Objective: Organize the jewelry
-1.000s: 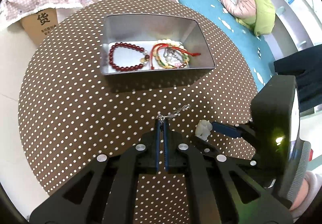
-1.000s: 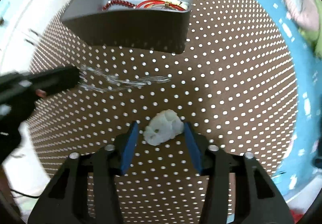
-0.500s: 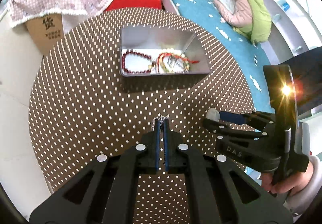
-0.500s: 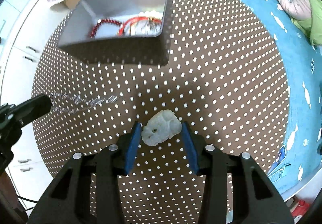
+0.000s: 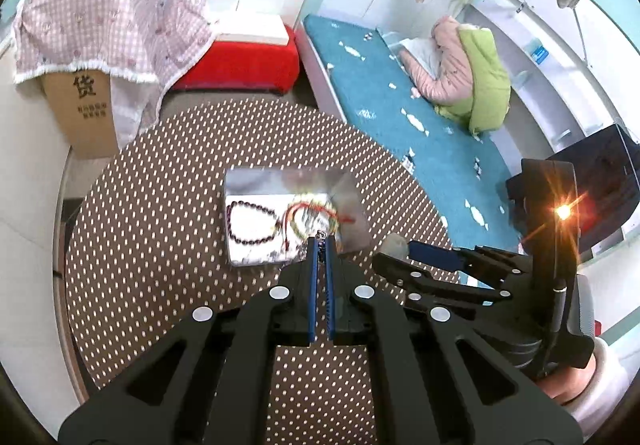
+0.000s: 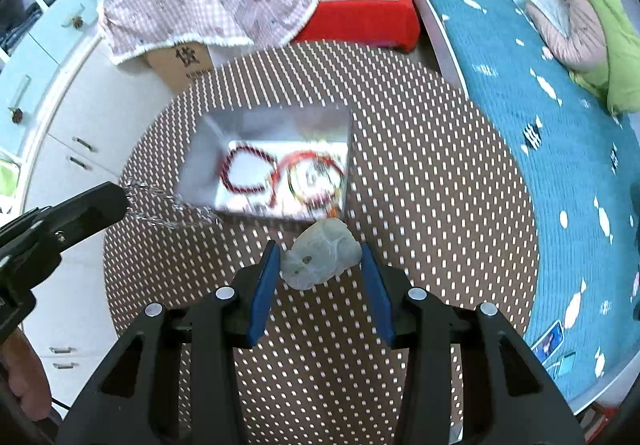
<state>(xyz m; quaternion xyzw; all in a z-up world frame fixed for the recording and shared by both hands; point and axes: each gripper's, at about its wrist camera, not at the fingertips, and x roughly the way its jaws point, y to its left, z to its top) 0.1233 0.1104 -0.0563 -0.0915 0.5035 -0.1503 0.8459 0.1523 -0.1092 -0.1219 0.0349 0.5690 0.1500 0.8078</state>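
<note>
A silver metal tin (image 5: 240, 181) (image 6: 200, 149) stands on the round brown dotted table; it holds a dark red bead bracelet (image 5: 248, 221) (image 6: 244, 173) and a red cord bracelet (image 5: 316, 211) (image 6: 308, 173). My left gripper (image 5: 320, 239) is shut on a thin silver chain (image 6: 172, 207), which hangs blurred from its tip in the right wrist view, high above the table. My right gripper (image 6: 318, 257) is shut on a pale white stone pendant (image 6: 320, 257) (image 5: 394, 243), also lifted, to the right of the left gripper.
The dotted table (image 5: 140, 245) (image 6: 440, 185) has a teal bed (image 5: 420, 149) to the right, with pink and green clothes on it. A cardboard box under checked cloth (image 5: 92, 93) and a red stool (image 5: 240, 65) stand behind it. White cabinets (image 6: 60, 125) stand to the left.
Both grippers have risen well above the table with their loads; the tin looks smaller and farther below. The chain has come off the table and now dangles.
</note>
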